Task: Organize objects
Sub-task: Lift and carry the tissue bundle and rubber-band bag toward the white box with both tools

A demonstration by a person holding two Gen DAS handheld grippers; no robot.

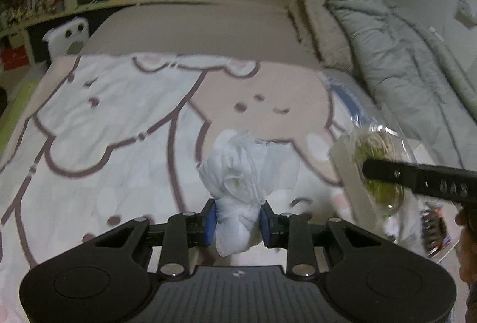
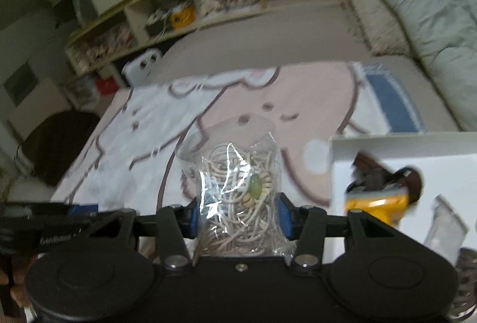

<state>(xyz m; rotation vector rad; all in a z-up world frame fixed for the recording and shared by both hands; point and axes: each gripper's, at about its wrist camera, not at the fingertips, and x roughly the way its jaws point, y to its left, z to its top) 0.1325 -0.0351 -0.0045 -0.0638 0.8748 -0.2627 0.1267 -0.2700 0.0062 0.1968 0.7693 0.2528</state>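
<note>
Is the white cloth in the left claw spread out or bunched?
Bunched: the white cloth is a crumpled wad pinched between the left claw's blue pads.

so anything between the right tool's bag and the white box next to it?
Nothing visible. The right tool grips the clear bag of cord above the bed; the white box sits open just right of it with a bare gap between.
</note>
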